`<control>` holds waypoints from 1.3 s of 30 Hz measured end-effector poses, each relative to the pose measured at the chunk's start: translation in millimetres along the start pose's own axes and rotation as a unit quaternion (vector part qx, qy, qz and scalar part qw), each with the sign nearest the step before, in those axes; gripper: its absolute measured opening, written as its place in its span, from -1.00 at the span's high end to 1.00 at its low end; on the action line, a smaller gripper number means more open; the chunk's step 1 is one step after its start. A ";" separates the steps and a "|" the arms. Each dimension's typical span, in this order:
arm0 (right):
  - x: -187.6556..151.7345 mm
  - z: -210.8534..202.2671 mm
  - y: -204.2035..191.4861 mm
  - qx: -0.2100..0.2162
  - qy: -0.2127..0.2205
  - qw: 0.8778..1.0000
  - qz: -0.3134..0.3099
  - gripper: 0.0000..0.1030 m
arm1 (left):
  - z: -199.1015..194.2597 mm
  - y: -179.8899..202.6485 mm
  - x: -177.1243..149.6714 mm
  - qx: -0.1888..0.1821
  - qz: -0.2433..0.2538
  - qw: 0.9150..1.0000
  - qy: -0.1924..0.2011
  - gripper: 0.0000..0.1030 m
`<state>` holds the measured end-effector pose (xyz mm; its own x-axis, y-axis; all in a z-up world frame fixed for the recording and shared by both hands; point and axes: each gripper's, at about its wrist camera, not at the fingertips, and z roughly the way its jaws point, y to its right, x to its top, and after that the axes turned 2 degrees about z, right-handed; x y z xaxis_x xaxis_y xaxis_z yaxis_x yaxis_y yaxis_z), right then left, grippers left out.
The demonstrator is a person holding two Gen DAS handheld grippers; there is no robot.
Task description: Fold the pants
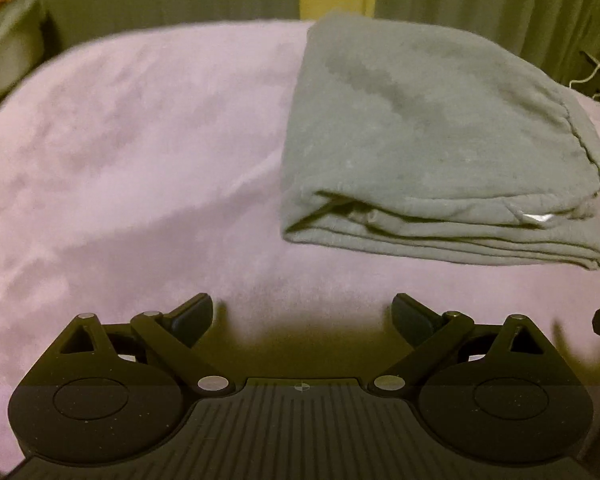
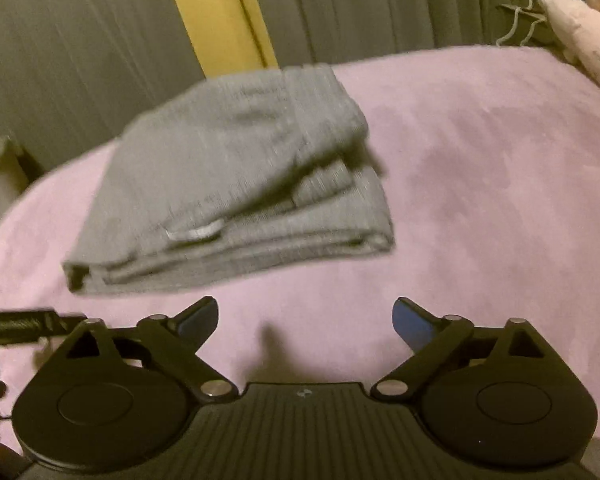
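The grey pants (image 1: pixel 432 136) lie folded into a thick stack of several layers on the pink bed cover (image 1: pixel 140 160). In the left wrist view they sit ahead and to the right of my left gripper (image 1: pixel 302 316), which is open and empty, a short way back from the stack's near edge. In the right wrist view the same pants (image 2: pixel 236 176) lie ahead and to the left, a white label showing at the fold. My right gripper (image 2: pixel 306 318) is open too, nothing between its blue pads, clear of the cloth.
Grey curtains (image 2: pixel 80 60) and a yellow strip of wall (image 2: pixel 216 12) stand behind the bed. A pale pillow (image 2: pixel 588 40) lies at the far right. The other gripper's tip (image 2: pixel 20 326) shows at the left edge. Bare pink cover (image 2: pixel 480 184) spreads right of the pants.
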<state>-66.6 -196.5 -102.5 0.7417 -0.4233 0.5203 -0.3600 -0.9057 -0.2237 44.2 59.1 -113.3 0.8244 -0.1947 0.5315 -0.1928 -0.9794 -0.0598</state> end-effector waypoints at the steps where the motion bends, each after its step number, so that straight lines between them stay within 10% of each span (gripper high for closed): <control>1: -0.8 -2.5 -2.8 -0.008 -0.005 1.000 -0.005 -0.93 | -4.3 4.7 -0.9 0.009 0.006 1.000 0.008 -0.93; 9: -1.0 -23.7 -34.7 -0.028 -0.029 0.998 -0.053 -0.93 | -29.3 27.2 -9.1 0.043 0.038 0.997 0.056 -0.94; 39: -0.8 33.7 -42.9 -0.058 -0.018 0.997 -0.051 -0.93 | 24.9 54.1 0.4 0.031 0.077 0.997 -0.005 -0.94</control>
<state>-32.7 -158.1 -121.1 0.7970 -0.3318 0.5047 -0.3430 -0.9364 -0.0740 47.3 4.8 -137.4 0.7931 -0.3427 0.5036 -0.2844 -0.9394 -0.1914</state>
